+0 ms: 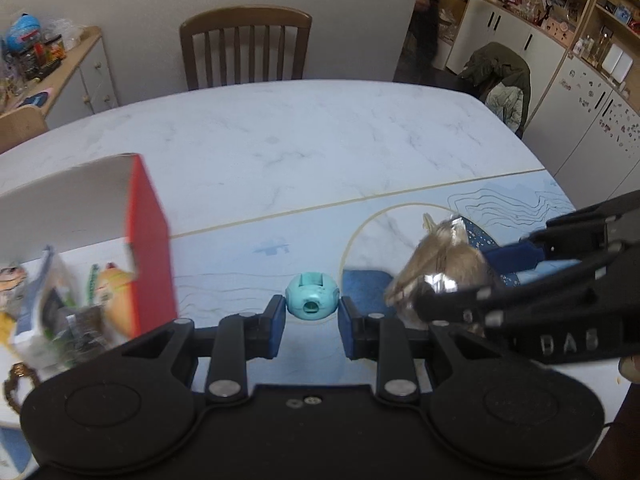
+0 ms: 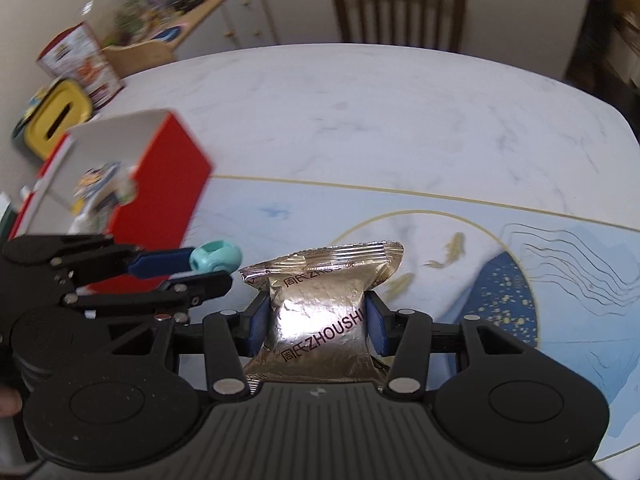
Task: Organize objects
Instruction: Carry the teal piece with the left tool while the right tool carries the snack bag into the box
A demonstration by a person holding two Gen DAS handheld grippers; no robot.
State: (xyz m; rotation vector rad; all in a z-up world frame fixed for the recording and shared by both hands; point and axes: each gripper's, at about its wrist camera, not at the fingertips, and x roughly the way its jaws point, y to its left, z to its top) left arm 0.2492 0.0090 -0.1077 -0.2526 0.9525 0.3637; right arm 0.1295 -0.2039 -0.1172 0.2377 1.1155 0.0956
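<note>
Both grippers tilt steeply down over the table (image 1: 320, 152), side by side just right of the red box (image 2: 160, 196). The left gripper (image 1: 312, 312) clamps a teal ball (image 1: 312, 298); the right gripper (image 2: 318, 320) clamps a foil packet (image 2: 320, 312)

Two black two-finger grippers showing: left gripper (image 1: 312, 314), right gripper (image 2: 316, 322). One small turquoise rounded plastic toy (image 1: 312, 297) sitting between blue pads. One crinkled silver foil snack packet (image 2: 320, 316). One open red-and-white cardboard box (image 2: 160, 188), contents blurred, uncounted. One yellow lidded container (image 2: 60, 116). One printed red tin (image 2: 82, 64). One white marble-patterned table (image 1: 320, 140). Brown wooden slat-back chairs: one (image 1: 245, 46).
</note>
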